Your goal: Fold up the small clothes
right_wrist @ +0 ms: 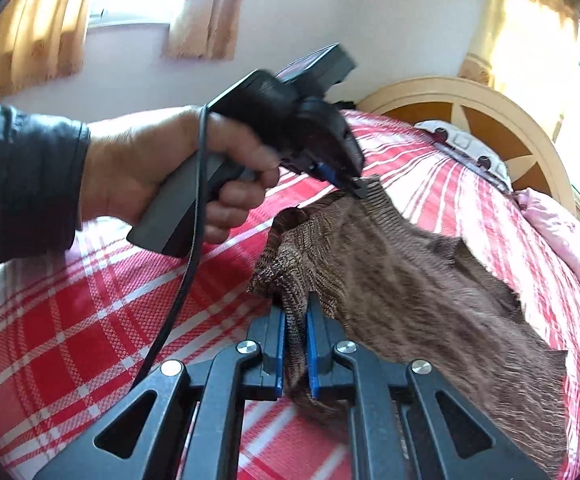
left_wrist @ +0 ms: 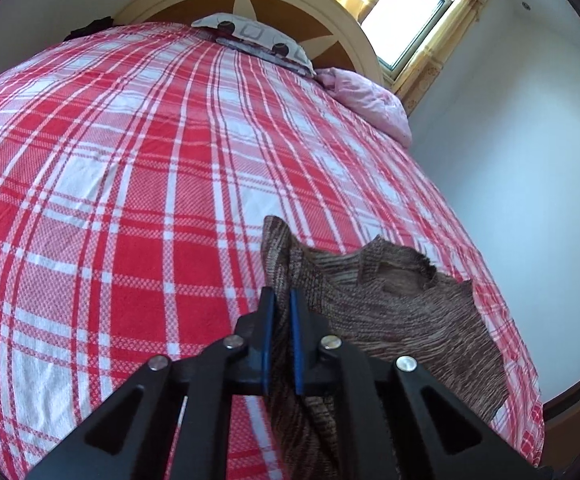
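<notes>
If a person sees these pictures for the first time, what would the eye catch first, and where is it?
First comes the red and white plaid bedspread, which fills most of both views. On it, near the cameras, hangs a brown knit garment, pinched at one edge by the right gripper and at another by the left gripper, both shut on the cloth. In the right wrist view, the left hand gripping its handle is also striking.

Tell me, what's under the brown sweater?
The red and white checked bedspread lies under the brown sweater. Both grippers, left gripper and right gripper, have jaws clamped on it. Anything beneath the sweater's middle is covered.
</notes>
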A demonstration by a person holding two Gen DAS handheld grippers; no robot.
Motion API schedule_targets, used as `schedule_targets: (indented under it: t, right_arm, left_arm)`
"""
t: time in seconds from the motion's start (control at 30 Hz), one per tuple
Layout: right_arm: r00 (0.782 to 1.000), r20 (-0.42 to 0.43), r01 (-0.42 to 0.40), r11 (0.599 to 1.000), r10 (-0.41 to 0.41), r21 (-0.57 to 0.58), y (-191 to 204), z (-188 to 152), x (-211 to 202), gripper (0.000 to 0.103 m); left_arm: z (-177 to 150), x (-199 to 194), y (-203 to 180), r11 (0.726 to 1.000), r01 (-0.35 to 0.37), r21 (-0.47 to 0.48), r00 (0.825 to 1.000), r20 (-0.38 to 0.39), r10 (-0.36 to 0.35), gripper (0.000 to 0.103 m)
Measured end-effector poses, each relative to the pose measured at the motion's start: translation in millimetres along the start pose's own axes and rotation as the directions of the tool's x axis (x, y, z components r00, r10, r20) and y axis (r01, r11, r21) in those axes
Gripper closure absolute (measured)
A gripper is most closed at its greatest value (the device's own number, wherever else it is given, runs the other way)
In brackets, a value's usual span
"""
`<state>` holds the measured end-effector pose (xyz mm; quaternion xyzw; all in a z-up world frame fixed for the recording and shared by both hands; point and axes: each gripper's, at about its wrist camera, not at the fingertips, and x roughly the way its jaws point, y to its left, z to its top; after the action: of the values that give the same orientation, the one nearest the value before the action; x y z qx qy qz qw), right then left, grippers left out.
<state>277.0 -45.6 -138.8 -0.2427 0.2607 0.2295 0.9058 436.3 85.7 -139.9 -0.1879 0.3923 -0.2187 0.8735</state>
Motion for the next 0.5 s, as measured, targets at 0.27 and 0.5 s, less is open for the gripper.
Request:
schedule_targets:
  t: [0.27,0.5]
  right_arm:
    - [0.997,0.070,0.025,0.998,-0.030,0.064,-23,-5,-36,0.095]
    - [0.992,0.117,0.034,0.988,-0.052,0.148,-53,-14,-66,0.095]
  left_arm:
    - [15,-8,-41,1.000,0.019,0.022,0.998,0.054,-0.020,0.095]
    - [26,-8,-82,0.996,0.066,0.052,0.993,0.098,-0.071,0.095]
